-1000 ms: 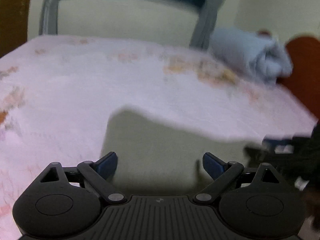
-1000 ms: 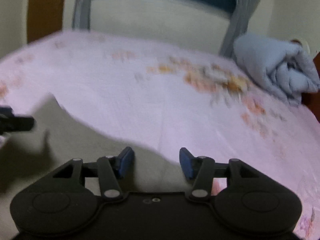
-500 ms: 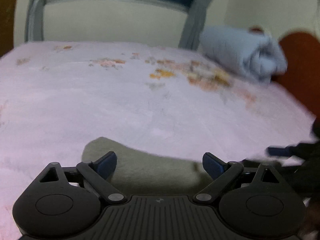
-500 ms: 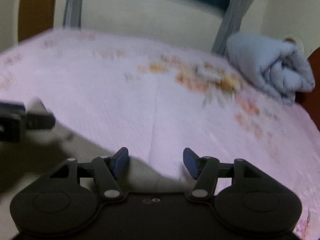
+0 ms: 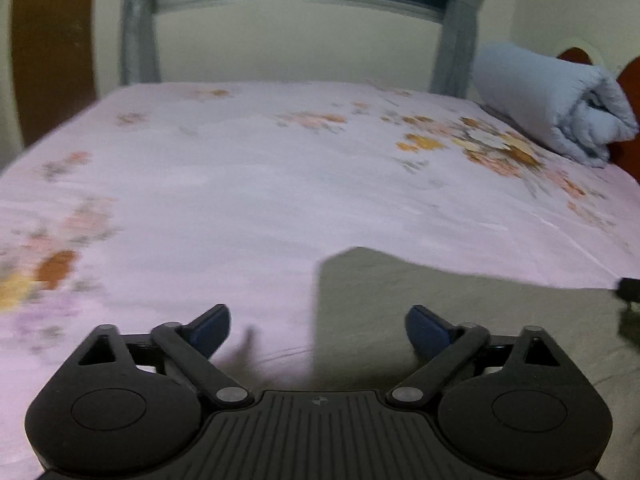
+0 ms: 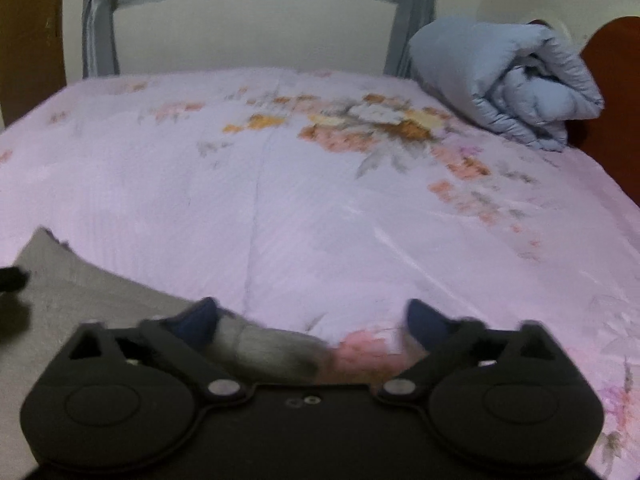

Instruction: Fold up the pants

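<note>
Hovering low over the flat olive-grey fabric pants [image 5: 460,316], the left gripper [image 5: 318,326] had its blue-tipped fingers [image 5: 212,326] spread wide and grasped nothing; it straddled the pants' left edge, probably so that edge could be picked up for a fold. The right gripper [image 6: 312,320] was likewise spread and empty, over the pants' right edge [image 6: 100,300]. The pants lay on the near part of the pink floral bedsheet [image 5: 260,168], spread flat, presumably to give clean fold lines. A rolled pale-blue quilt [image 6: 508,84] sat well beyond the pants, by the headboard.
</note>
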Available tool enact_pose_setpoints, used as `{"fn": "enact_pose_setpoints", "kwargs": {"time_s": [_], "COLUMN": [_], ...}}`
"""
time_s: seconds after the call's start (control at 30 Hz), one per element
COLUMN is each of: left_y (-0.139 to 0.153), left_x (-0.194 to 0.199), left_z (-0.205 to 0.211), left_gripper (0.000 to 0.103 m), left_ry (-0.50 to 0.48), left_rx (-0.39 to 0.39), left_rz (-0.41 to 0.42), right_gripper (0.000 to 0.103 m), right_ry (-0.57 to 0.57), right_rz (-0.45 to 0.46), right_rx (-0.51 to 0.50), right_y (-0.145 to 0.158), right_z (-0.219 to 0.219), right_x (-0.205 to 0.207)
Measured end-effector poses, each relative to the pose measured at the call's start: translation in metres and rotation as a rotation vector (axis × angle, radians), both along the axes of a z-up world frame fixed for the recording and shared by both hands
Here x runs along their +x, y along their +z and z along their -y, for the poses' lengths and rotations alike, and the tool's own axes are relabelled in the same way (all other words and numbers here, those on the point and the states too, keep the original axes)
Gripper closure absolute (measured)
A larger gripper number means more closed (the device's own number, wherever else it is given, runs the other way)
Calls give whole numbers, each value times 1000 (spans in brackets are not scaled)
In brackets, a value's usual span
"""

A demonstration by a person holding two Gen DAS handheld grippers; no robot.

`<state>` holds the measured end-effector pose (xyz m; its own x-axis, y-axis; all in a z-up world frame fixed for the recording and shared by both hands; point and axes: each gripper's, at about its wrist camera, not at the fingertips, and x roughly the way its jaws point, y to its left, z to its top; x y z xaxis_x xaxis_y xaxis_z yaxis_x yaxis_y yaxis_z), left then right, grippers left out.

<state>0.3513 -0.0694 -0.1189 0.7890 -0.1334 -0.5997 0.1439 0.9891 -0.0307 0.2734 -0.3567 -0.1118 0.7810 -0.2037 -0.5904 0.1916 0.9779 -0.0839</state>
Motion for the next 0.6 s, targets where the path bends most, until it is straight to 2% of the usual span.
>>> {"fn": "enact_pose_setpoints", "kwargs": {"time_s": [0.07, 0.17, 0.3, 0.37, 0.43, 0.6], "left_y": [10, 25, 41, 47, 50, 44], "left_x": [-16, -37, -66, -81, -93, -128], "left_z": [-13, -29, -41, -46, -50, -62], "left_gripper": [0, 0, 0, 0, 0, 0], "left_ry": [9, 35, 54, 50, 52, 58], "left_rx": [-14, -19, -26, -32, -34, -66], "left_rz": [15, 39, 69, 73, 74, 50], "right_gripper": [6, 6, 6, 6, 6, 6], "right_ry": [-29, -56, -50, -32, -24, -58], "right_rz": [24, 75, 134, 160, 160, 136], "right_rx": [55, 82, 151, 223, 307, 442], "right_y": [8, 20, 33, 37, 39, 32], "right_z": [11, 24, 33, 39, 45, 56], "right_x": [-16, -46, -85, -103, -118, -153]}}
